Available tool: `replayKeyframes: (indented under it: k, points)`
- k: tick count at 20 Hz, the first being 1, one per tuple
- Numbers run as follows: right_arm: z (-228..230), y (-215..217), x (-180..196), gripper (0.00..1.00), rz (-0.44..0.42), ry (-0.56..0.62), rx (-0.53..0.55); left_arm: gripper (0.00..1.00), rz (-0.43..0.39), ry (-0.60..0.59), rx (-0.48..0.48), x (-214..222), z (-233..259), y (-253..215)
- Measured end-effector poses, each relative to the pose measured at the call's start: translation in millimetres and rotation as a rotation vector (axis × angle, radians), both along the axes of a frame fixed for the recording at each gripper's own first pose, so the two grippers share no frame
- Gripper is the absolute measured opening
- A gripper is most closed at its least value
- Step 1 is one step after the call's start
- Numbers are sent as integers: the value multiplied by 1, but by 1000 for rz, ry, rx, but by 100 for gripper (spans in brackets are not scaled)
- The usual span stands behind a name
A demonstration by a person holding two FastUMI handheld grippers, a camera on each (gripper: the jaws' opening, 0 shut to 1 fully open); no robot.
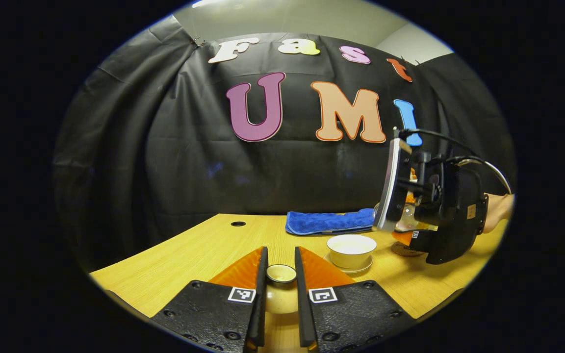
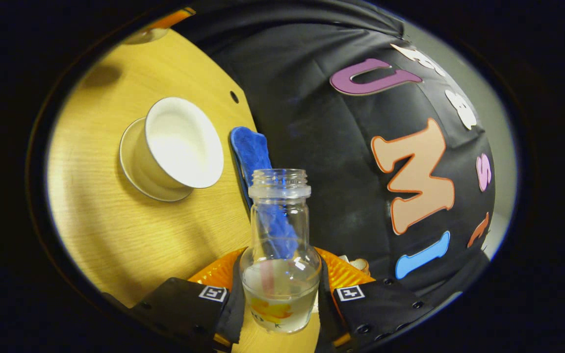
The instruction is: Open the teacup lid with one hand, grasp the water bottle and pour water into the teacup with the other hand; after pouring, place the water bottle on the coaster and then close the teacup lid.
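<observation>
Right gripper view: jaws clamp clear glass water bottle (image 2: 279, 255), tilted.
Left gripper (image 1: 281, 294) jaws clamp cream teacup lid (image 1: 281, 289); white teacup (image 1: 351, 250) uncovered on bench (image 1: 174, 264).

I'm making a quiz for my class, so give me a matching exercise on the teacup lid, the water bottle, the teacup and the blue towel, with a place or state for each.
Things:
1. teacup lid
2. water bottle
3. teacup
4. blue towel

Places or states:
A. stands open on its saucer
B. lies along the table's far edge by the wall
C. clamped between the left gripper's fingers
D. held tilted by the right gripper, a little water inside

Pairs: 1-C, 2-D, 3-A, 4-B
</observation>
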State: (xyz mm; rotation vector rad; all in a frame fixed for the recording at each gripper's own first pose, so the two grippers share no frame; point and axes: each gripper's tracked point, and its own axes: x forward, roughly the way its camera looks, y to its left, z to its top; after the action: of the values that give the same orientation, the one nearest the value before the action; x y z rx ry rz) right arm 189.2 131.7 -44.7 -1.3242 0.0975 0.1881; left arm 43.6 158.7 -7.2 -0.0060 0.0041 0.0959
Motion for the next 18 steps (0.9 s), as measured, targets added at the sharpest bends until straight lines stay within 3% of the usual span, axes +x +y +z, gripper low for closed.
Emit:
replayKeyframes:
  k: [10,18]
  points:
    - [5,16,5,65,78,-63,-343,24,-4,1,-3,0,-1,-1]
    - [7,30,-2,65,136,-106,-500,25,1,4,-6,-1,-1,2]
